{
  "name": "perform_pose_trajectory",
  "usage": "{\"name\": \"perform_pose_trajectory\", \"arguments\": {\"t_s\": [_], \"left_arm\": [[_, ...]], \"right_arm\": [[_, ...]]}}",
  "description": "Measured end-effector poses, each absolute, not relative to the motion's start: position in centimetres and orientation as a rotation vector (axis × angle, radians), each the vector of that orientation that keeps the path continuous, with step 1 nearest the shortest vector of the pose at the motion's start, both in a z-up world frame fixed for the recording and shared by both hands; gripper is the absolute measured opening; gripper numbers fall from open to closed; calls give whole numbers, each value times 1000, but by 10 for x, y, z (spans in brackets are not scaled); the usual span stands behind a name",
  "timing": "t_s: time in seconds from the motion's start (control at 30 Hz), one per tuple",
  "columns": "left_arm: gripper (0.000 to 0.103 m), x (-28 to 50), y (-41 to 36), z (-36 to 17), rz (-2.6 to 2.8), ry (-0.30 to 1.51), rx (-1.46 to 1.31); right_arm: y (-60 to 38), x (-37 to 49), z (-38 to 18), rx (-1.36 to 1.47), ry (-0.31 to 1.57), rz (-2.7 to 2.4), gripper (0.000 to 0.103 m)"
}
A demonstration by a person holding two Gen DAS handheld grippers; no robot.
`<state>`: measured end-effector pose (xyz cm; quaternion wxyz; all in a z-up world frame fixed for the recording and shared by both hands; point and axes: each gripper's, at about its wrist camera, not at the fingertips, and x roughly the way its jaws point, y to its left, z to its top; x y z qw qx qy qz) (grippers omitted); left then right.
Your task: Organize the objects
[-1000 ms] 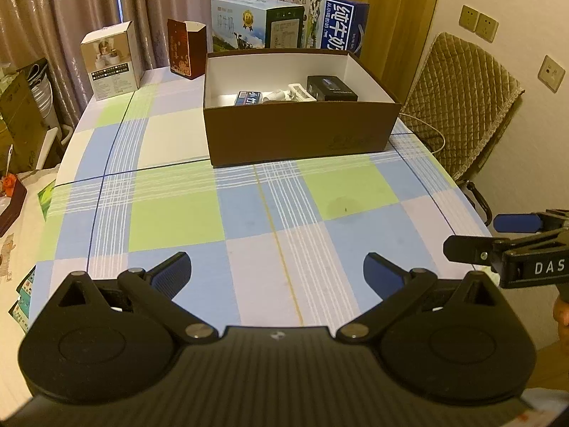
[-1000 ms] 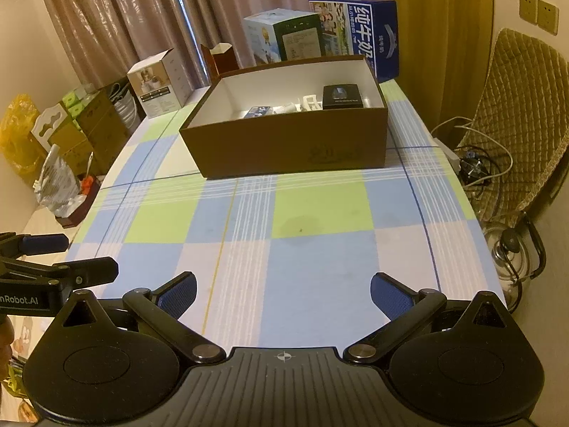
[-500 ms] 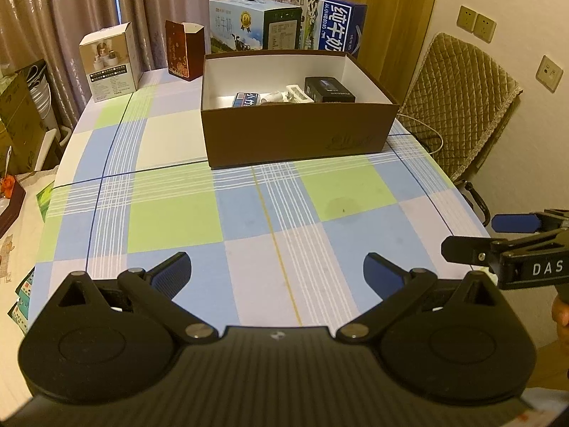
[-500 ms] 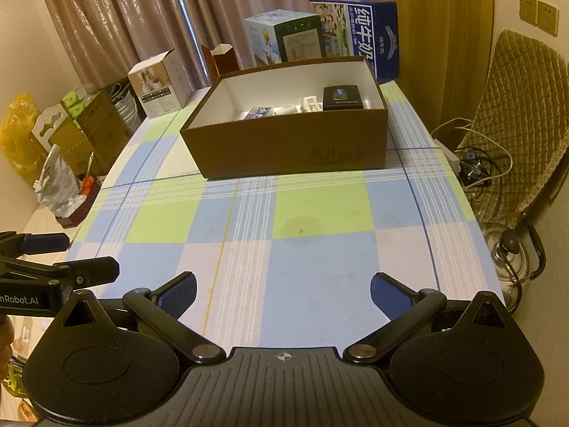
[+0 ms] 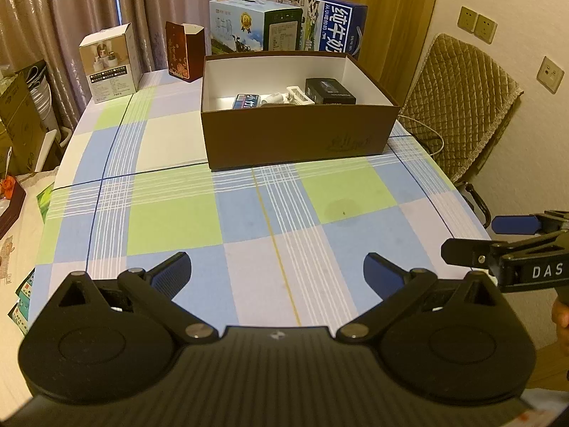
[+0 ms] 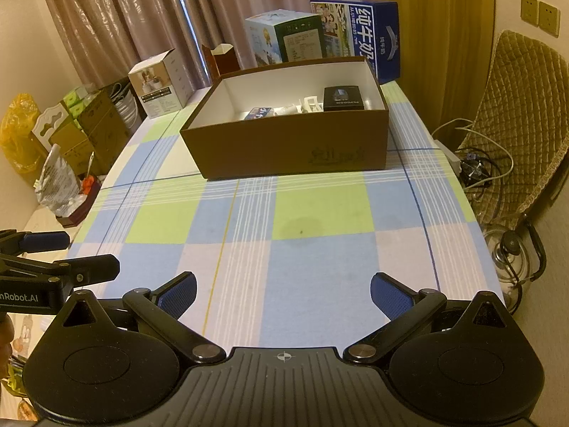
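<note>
An open brown cardboard box (image 5: 298, 138) (image 6: 291, 149) stands on the checked tablecloth at the far middle. Inside it lie a black box (image 5: 330, 90) (image 6: 343, 99), a white item (image 5: 298, 95) (image 6: 308, 104) and a small blue packet (image 5: 246, 100) (image 6: 259, 113). My left gripper (image 5: 277, 270) is open and empty above the table's near edge. My right gripper (image 6: 283, 290) is open and empty, also at the near edge. Each gripper shows at the side of the other's view.
Behind the brown box stand two milk cartons (image 5: 320, 25) (image 5: 254, 25), a dark red box (image 5: 184, 51) and a white box (image 5: 110, 62). A padded chair (image 5: 458, 106) is at the right. Cardboard boxes and bags (image 6: 71, 135) crowd the floor at left.
Both grippers stay open and nearly still. The left wrist view has shifted slightly, nothing on the table has moved.
</note>
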<state>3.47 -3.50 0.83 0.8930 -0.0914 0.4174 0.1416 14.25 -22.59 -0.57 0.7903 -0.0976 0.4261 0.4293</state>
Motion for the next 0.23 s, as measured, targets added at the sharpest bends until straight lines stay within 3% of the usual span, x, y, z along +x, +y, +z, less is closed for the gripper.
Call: {"name": "perform_pose_trajectory", "arguments": {"t_s": [0.23], "left_arm": [[102, 38, -37, 10, 289, 862, -181]], "right_arm": [[-226, 144, -5, -209, 919, 924, 101]]}}
